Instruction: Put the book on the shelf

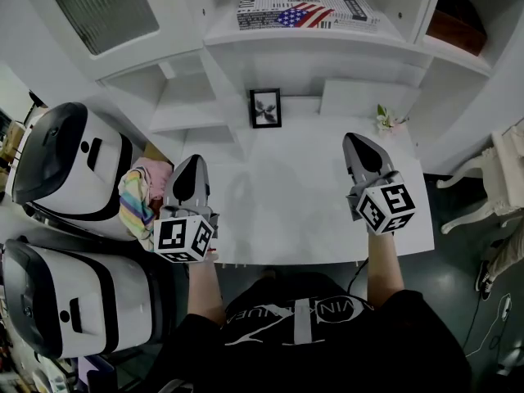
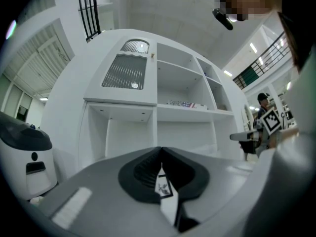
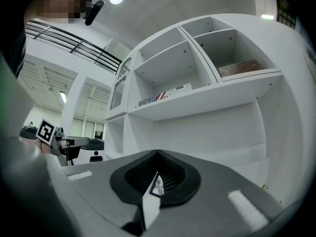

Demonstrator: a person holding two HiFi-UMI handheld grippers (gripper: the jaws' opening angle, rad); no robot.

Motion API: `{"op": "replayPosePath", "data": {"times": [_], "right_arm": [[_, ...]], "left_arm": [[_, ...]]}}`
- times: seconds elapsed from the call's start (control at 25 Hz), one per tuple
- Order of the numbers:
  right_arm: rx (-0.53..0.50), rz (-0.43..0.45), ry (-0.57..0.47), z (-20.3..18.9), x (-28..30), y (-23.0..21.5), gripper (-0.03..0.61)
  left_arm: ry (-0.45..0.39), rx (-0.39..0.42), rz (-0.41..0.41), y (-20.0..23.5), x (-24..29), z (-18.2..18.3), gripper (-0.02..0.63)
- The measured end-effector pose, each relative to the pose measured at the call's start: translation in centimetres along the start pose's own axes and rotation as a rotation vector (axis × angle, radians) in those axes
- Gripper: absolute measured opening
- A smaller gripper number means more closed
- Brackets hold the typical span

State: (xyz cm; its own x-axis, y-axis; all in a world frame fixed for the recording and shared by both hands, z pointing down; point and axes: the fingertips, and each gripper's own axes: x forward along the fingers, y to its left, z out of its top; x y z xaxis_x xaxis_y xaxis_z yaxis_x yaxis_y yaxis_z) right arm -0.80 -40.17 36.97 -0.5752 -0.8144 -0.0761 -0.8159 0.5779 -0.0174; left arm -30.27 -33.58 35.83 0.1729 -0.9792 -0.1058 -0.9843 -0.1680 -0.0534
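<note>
The book (image 1: pixel 307 8), its cover printed with text and a US flag, lies flat on the upper middle shelf of the white shelf unit (image 1: pixel 246 38). It shows small in the left gripper view (image 2: pixel 186 104) and in the right gripper view (image 3: pixel 165 94). Both grippers hover over the white desk top (image 1: pixel 286 219), well below the book. My left gripper (image 1: pixel 190 160) is shut and holds nothing, its jaws meeting at the tip (image 2: pixel 160 149). My right gripper (image 1: pixel 358 137) is likewise shut and empty (image 3: pixel 158 153).
A small framed picture (image 1: pixel 265 107) and a little plant (image 1: pixel 383 119) stand at the back of the desk. A brown box (image 1: pixel 454 21) fills the upper right compartment. Two white appliances (image 1: pixel 70 170) and a striped cloth (image 1: pixel 141 196) sit left; a white chair (image 1: pixel 491 187) stands right.
</note>
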Motion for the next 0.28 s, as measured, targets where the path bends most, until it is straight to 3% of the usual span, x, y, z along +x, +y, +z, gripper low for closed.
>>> {"op": "replayPosePath", "data": {"times": [0.28], "right_arm": [[0.003, 0.004, 0.003, -0.03, 0.21, 0.05, 0.005]], "left_arm": [[-0.020, -0.058, 0.006, 0.56, -0.14, 0.34, 0.000]]}}
